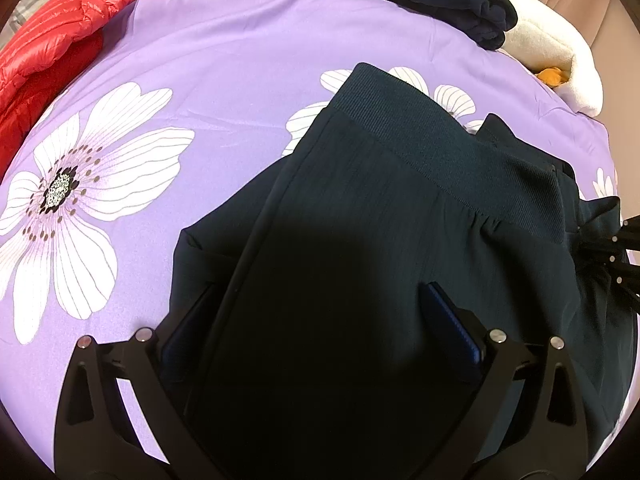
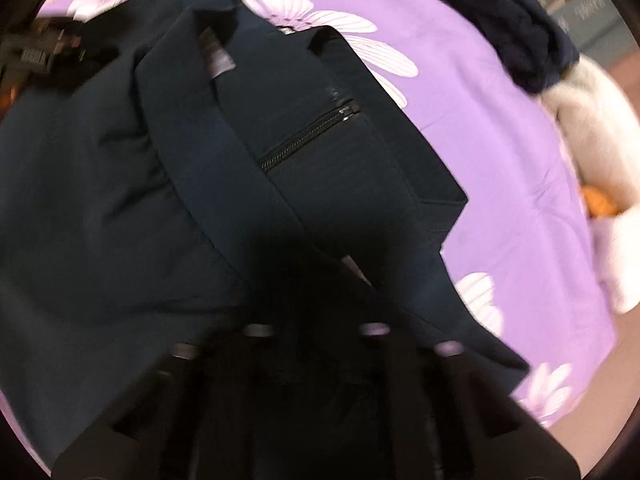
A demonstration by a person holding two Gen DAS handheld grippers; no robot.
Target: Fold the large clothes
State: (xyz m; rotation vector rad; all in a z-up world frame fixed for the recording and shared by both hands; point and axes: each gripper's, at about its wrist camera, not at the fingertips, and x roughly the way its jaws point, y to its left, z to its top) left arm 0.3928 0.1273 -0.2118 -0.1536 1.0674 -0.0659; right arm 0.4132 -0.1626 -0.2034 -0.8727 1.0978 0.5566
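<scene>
Left hand-held gripper (image 1: 320, 320) angled steeply down, straddling dark trousers (image 1: 400, 184)

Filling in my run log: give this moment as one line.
item: dark navy ribbed-waistband garment on purple floral sheet | left tool: open, fabric between | right tool: shut on garment
</scene>
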